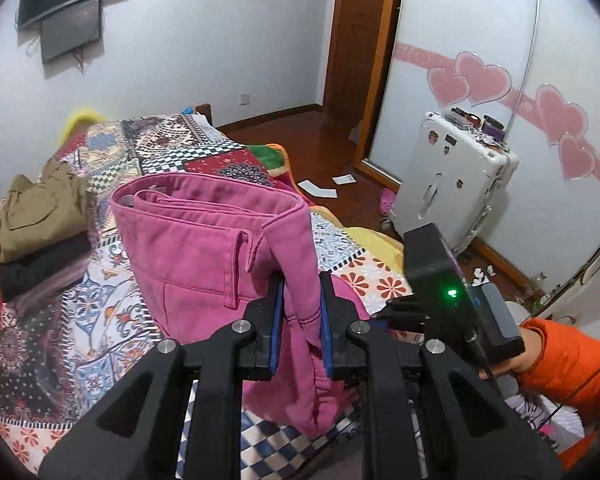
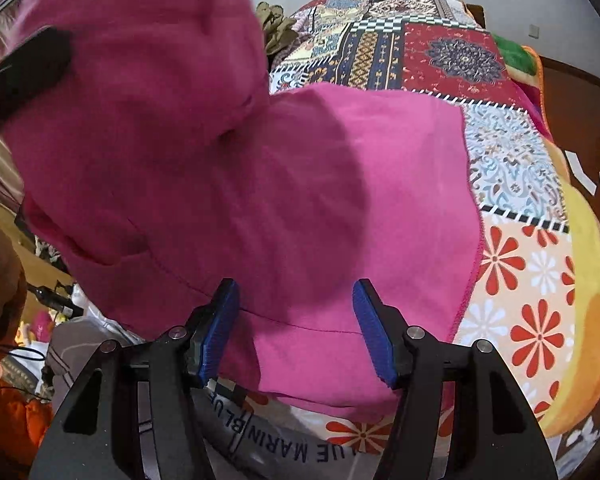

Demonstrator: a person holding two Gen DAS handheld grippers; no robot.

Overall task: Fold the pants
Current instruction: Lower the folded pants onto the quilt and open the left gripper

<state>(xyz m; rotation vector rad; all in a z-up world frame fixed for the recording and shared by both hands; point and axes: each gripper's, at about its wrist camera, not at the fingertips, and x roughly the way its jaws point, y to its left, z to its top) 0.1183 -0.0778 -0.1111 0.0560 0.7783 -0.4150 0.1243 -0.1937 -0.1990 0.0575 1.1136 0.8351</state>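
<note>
Pants [image 1: 204,240], the pink pair, are half up off the bed [image 1: 112,308] right now, so here's how your setup looks. Your left gripper [image 1: 302,312] has its jaws clenched on a fold of the pink fabric near the waistband, and the cloth is pinched between the blue pads [image 1: 277,320]. From that pinch the waistband stands up as an open loop above the bed, with a belt loop showing on the near face, and the rest of the fabric hangs below the jaws.

Your right gripper [image 2: 296,332] is released, jaws spread wide, hovering over the flat part of the pants [image 2: 360,208] that lies on the patchwork quilt [image 2: 512,160]. I can't tell if its pads touch the cloth. The raised part of the pants fills the upper left of that view and throws a shadow on the flat part.

On the far side of the pants, a small stack of folded clothes [image 1: 40,232] sits on the bed, khaki on top of something dark. Off the bed's far edge from that stack, a white suitcase [image 1: 452,184] stands on the wooden floor by a wardrobe door with pink hearts [image 1: 480,76].
</note>
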